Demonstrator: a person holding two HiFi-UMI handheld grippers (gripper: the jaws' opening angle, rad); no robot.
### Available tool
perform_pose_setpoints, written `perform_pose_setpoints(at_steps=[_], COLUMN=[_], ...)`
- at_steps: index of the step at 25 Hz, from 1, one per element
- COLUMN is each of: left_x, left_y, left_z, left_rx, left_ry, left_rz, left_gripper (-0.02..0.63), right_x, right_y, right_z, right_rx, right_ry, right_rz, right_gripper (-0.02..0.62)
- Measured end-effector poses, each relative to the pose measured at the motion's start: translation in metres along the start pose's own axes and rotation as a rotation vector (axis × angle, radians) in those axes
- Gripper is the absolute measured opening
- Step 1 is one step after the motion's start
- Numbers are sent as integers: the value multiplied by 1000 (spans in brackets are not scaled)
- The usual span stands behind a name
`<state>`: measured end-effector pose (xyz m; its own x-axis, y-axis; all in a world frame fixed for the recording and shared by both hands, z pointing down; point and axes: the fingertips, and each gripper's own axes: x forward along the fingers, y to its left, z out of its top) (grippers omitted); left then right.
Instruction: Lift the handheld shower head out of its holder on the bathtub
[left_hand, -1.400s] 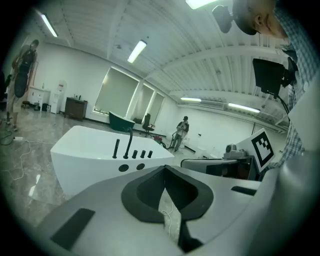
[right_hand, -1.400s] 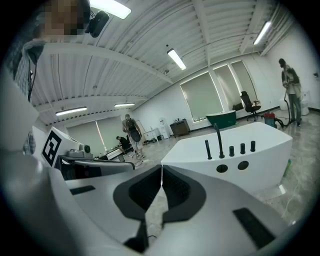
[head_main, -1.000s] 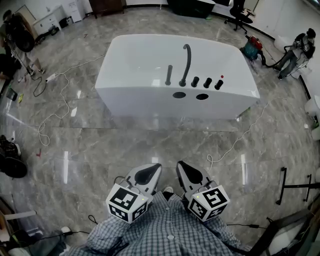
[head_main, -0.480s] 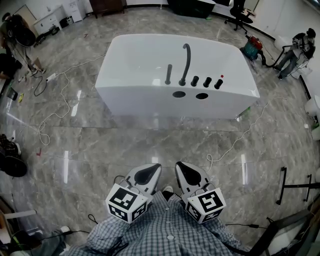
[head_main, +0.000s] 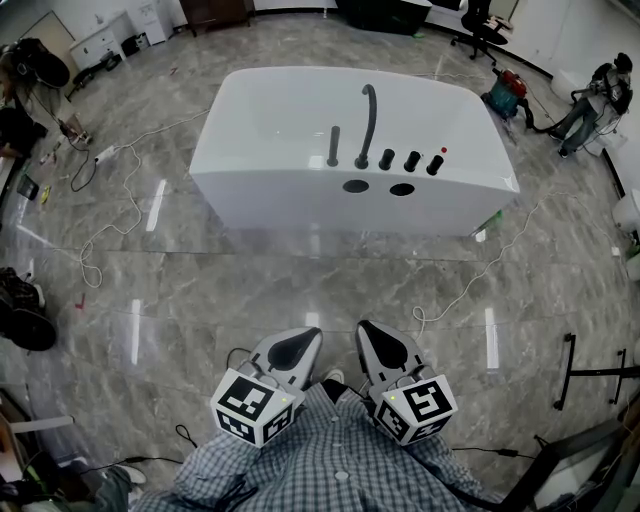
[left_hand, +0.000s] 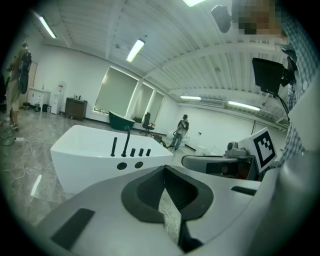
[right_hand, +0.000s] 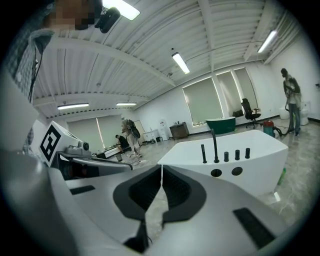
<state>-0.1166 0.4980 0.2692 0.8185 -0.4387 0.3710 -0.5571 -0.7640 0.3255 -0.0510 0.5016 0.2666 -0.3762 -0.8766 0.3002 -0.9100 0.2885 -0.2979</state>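
Head view: left gripper (head_main: 301, 338) and right gripper (head_main: 377, 334) both closed, empty, well apart from bathtub (head_main: 270, 185) near edge; floor (head_main: 300, 275) between; shower head (head_main: 333, 146) upright on rim.

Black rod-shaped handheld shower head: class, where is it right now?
In the head view, the black handheld shower head stands upright on the white bathtub's near ledge, immediately left of the curved black spout, leftmost in the row of fittings.

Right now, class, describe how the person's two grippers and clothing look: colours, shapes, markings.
The left gripper and right gripper are matching pale grey shells tapering to black-padded jaws. Each carries a white cube with black square markers. The person wears a blue-grey checked shirt.
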Motion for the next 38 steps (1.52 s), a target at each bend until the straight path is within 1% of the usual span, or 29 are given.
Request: perform_pose_setpoints(at_steps=[4, 7, 14, 19, 22, 25, 31, 38], left_x=[3, 5, 6, 5, 11, 22, 52, 80], left_y=[-7, -10, -14, -12, -6, 3, 35, 82], left_z=[-4, -7, -8, -10, -9, -6, 15, 53], left_rx=[1, 6, -19, -48, -41, -32, -31, -4], left_ry=[-3, -8, -43, -50, -38, -28, -24, -23], left_rz=[19, 43, 94, 104, 106, 98, 75, 55], left_gripper=[2, 2, 2, 2, 2, 2, 2, 2], right_x=[-9, -14, -24, -22, -18, -10, 22, 72], right_y=[-3, -7, -15, -26, -34, -46, -74, -95], right_z=[-3, -10, -12, -11, -11, -7, 14, 41], right_rx=[-86, -107, -70, -2, 29, 88, 61, 63], right_ry=[3, 26, 27, 8, 12, 5, -13, -9], right_rz=[13, 18, 51, 28, 18, 17, -31, -49], right_gripper=[18, 18, 18, 18, 18, 18, 18, 18])
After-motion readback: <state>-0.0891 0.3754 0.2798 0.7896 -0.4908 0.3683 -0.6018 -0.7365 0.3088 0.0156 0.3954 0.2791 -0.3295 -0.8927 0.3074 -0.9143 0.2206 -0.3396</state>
